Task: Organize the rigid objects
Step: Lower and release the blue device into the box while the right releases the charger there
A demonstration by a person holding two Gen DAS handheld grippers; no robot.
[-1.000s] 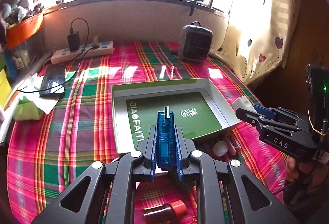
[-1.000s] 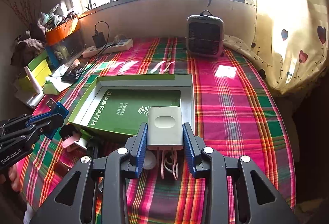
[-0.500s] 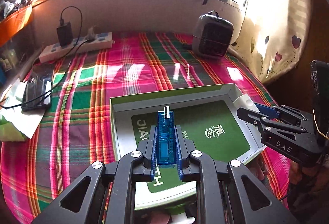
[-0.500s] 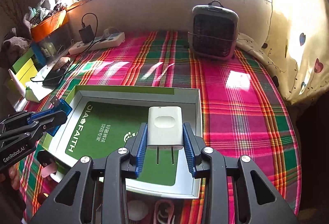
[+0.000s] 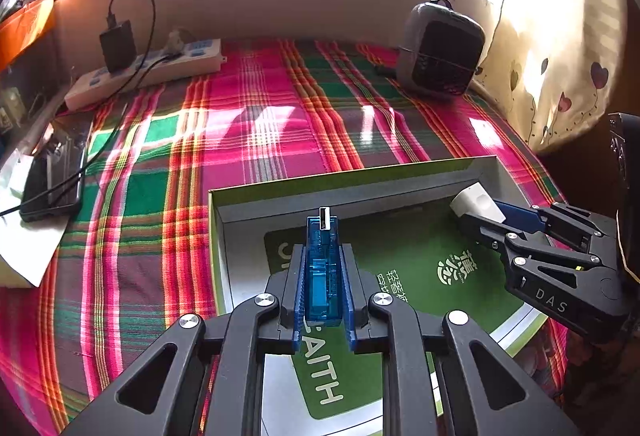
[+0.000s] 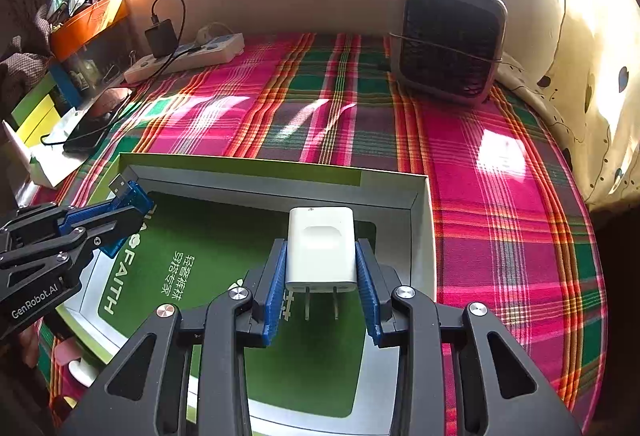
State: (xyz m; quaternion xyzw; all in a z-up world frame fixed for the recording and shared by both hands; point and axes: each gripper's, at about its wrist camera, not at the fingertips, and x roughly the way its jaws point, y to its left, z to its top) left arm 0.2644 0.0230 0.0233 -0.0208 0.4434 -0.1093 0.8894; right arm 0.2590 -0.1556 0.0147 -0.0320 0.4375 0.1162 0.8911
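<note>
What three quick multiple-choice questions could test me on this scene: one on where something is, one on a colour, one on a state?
1. Where does the small heater stand?
A. inside the box
B. on the plaid cloth by the wall
C. on the phone

2. What colour is the USB adapter in the left hand-held gripper?
A. blue
B. red
C. white

3. The right hand-held gripper is:
A. empty
B. shut on the white charger
C. out of view

B: it stands beyond the box.
A: clear blue casing.
B: pads press its sides.
</note>
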